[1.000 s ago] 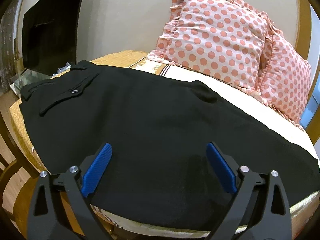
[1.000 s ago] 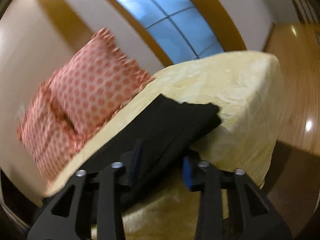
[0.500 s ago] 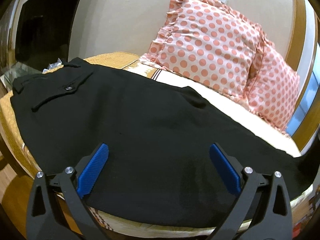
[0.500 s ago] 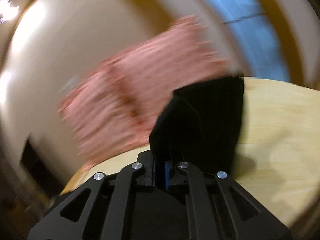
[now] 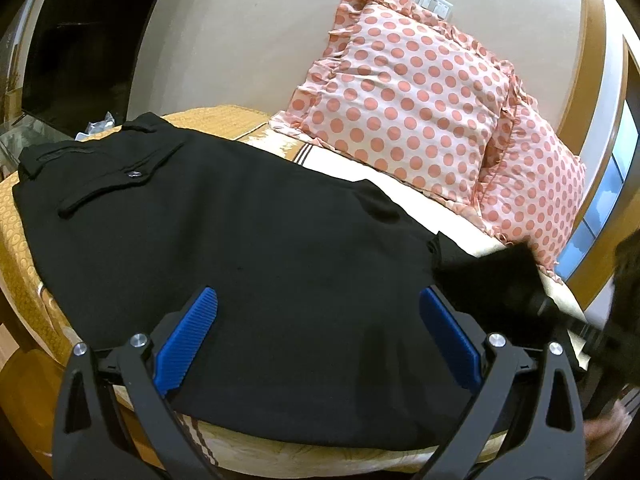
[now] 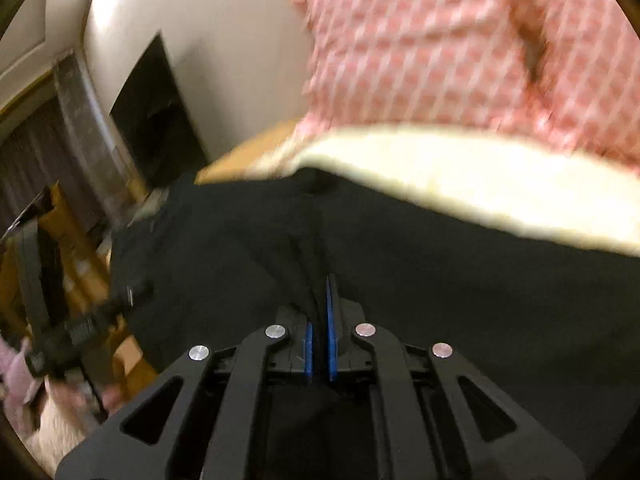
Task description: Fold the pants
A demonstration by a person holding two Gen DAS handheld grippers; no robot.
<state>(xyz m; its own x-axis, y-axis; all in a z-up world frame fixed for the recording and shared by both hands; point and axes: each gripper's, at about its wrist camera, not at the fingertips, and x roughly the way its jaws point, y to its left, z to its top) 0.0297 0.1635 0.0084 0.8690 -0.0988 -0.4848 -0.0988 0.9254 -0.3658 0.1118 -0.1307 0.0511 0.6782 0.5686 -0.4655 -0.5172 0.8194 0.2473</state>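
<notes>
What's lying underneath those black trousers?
The black trousers lie on a bed with a yellow patterned cover, and a cream sheet shows at the near edge and toward the polka-dot pillows. Whatever lies directly beneath the cloth is covered.

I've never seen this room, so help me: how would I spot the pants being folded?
Look at the bed with its yellowish cover, below two pink polka-dot pillows. The pants are the wide black cloth spread across it, a buttoned pocket at one end. Nothing else on the bed is black.
</notes>
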